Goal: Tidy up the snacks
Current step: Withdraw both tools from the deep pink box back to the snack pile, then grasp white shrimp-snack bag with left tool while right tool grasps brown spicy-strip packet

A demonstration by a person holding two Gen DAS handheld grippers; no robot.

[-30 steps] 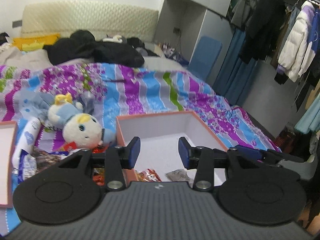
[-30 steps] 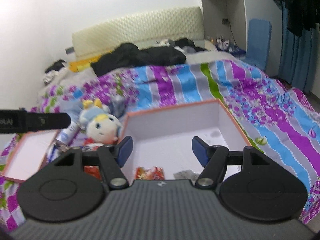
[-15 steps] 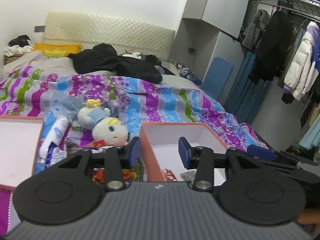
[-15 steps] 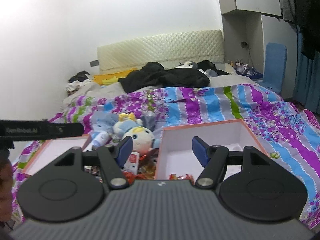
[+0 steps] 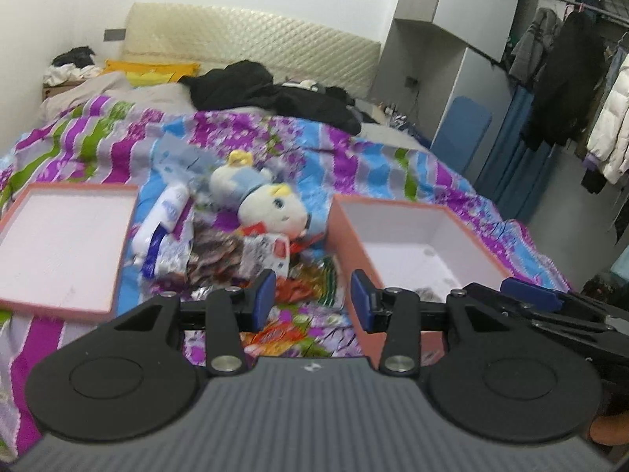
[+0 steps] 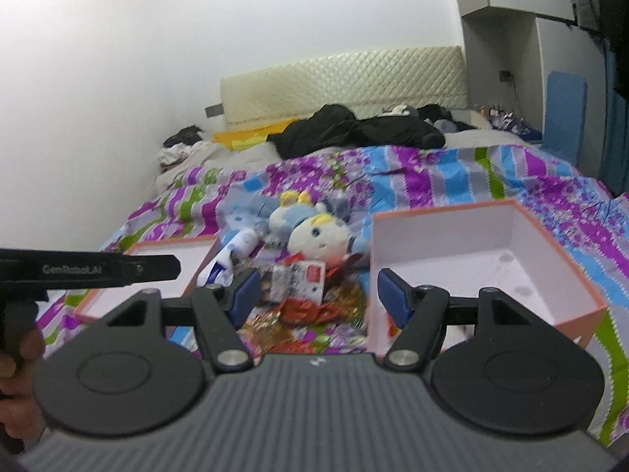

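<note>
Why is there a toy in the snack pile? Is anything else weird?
A plush doll lies among the loose snack packets, though it is no snack. The packets are heaped on the bedspread between the shallow lid and the deep box.

The left gripper [image 5: 310, 301] is held tilted downward, its blue-padded jaws parted with nothing gripped between them. The right gripper [image 6: 316, 295] is likewise angled down, jaws set wider apart and empty. A hand [image 6: 17, 385] is seen wrapped around the left gripper's handle.
</note>
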